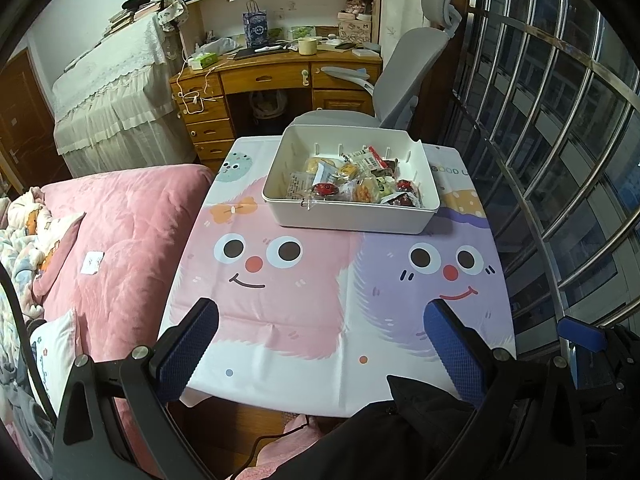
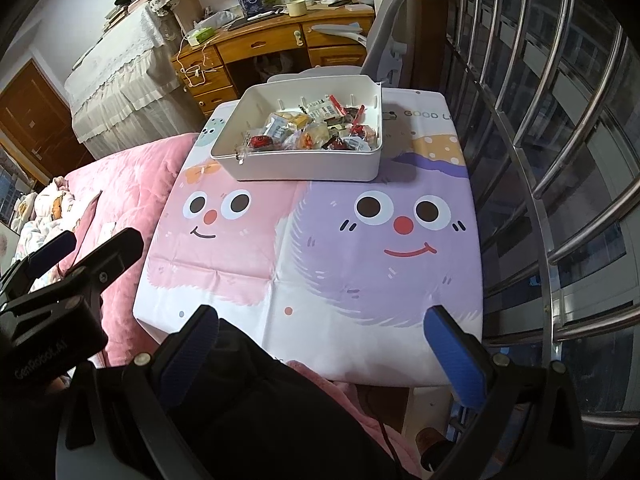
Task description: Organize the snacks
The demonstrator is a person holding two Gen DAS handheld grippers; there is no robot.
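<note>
Judging from how things lie, the sorting looks close to finished: every snack in sight sits inside the white bin [image 1: 352,184], a jumble of wrapped snacks [image 1: 360,184] heaped toward its right half, and no loose packet shows on the tablecloth [image 1: 304,280] in front of the bin; whether anything is left, such as arranging the heap within the bin or fetching snacks from out of frame, cannot be told from these views.

The left gripper [image 1: 320,344] hangs well short of the bin, over the near edge of the cloth, its blue-padded jaws spread wide with nothing between them; the right gripper [image 2: 324,340] is likewise back from the bin at the near edge, jaws wide and empty.

The left wrist view looks at the bin more squarely and takes in more beyond it: the grey office chair [image 1: 404,76] directly behind the bin and the wooden desk [image 1: 276,76] further back; it catches only a blue pad of the other tool at its far right edge. The right wrist view sees the bin [image 2: 304,148] from further right, showing its right wall and the cloth's purple face in full; it also shows the left gripper's body [image 2: 60,288], out to the left of the bin over the pink quilt [image 2: 120,200], and bare table wood below the cloth's near hem.
</note>
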